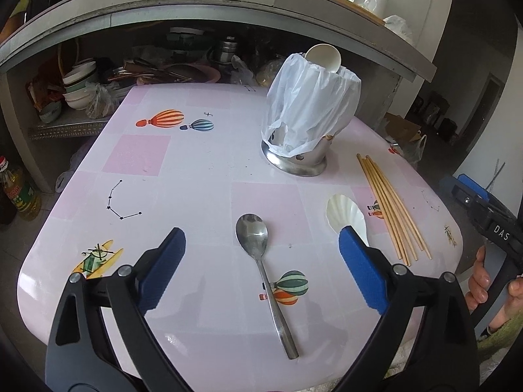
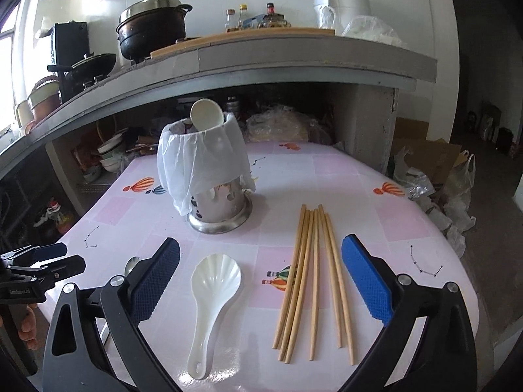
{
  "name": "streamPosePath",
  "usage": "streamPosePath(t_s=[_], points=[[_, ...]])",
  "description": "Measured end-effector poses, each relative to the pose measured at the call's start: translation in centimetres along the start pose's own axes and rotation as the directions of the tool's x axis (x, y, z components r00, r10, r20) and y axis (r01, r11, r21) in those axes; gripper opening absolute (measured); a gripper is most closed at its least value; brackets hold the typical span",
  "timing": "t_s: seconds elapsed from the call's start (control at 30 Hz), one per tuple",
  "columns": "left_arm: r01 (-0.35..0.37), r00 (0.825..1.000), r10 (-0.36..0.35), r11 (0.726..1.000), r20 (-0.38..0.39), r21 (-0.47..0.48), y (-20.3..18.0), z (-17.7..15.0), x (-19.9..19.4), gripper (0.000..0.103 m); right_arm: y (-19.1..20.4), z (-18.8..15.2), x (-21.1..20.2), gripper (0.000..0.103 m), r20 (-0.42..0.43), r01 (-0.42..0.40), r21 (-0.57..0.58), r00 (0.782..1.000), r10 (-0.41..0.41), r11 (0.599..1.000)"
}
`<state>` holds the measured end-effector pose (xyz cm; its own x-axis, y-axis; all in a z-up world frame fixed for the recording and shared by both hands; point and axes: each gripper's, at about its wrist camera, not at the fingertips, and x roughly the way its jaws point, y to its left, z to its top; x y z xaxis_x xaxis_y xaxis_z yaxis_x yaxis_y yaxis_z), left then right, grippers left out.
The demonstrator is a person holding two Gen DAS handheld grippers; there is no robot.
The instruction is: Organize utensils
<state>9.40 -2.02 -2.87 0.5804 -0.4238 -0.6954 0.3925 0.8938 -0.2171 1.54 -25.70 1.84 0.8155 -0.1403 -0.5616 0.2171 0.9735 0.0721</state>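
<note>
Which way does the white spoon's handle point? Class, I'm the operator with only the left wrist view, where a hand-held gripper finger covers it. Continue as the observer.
Observer: The white spoon lies flat. Its handle points back toward the right hand-held gripper, apart from the chopsticks.
Operator: Is that hand-held gripper open?
Observer: Yes, it is open and empty. It hovers above the table, with the spoon and chopsticks framed between its fingers.

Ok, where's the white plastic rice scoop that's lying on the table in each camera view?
Left wrist view: white rice scoop lower right, partly behind the left gripper's right finger.
Right wrist view: rice scoop lower centre-left, whole, between the right gripper's fingers.
Shared landmark: the chopsticks just right of it.
</note>
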Motion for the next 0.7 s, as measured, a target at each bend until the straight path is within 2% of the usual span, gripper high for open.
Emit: streamPosePath(t_s=[0.07, 0.27, 0.43, 0.7], points=[[0.004, 1.0, -0.004, 1.0, 0.002, -0.024, 0.3, 0.1, 0.0, 0.092, 0.0, 0.2, -0.2, 0.097, 0.018, 0.014, -0.021, 1.0, -0.013, 1.0], [0.055, 0.998, -0.054, 0.996, 0.023, -0.073, 0.9, 0.4, -0.5, 0.095, 0.3, -0.1, 0.0, 0.097, -0.004, -0.011, -0.063, 1.0, 0.011, 0.998], [0.068, 0.998, -0.067, 0.993, 0.008, -0.101, 1.4, 0.5, -0.4, 0.095, 1.1, -0.2, -0.4, 0.097, 0.007, -0.027, -0.104, 1.0, 0.028, 0.994], [0.113, 0.994, -0.113, 0.989, 0.003, -0.096, 1.7, 0.3, -0.1, 0.095, 1.9, -0.3, -0.6, 0.097, 0.014, -0.054, -0.135, 0.998, 0.056, 0.989]])
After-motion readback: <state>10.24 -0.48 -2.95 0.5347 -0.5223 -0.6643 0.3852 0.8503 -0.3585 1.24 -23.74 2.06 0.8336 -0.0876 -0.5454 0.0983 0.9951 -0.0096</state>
